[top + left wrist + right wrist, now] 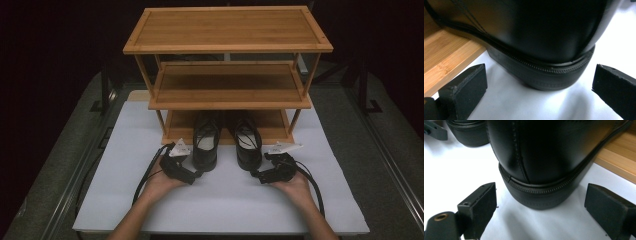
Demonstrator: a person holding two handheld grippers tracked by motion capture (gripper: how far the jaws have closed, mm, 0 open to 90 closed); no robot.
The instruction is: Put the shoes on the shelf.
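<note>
Left shoe (205, 142) heel just beyond open left hand-held gripper (198, 175), apart

High view: dim, soft and grainy, with surroundings beyond the white table top (225, 205) nearly black. Light falls from above; the wooden rack (227, 30) is brightest on its top shelf, and its lower shelves lie in shadow. Both gripper views: bright, the table top close to overexposed, with soft shadow under each shoe heel (544, 77) (539, 197). Glossy leather carries faint sheen; near jaws are slightly soft.
</note>
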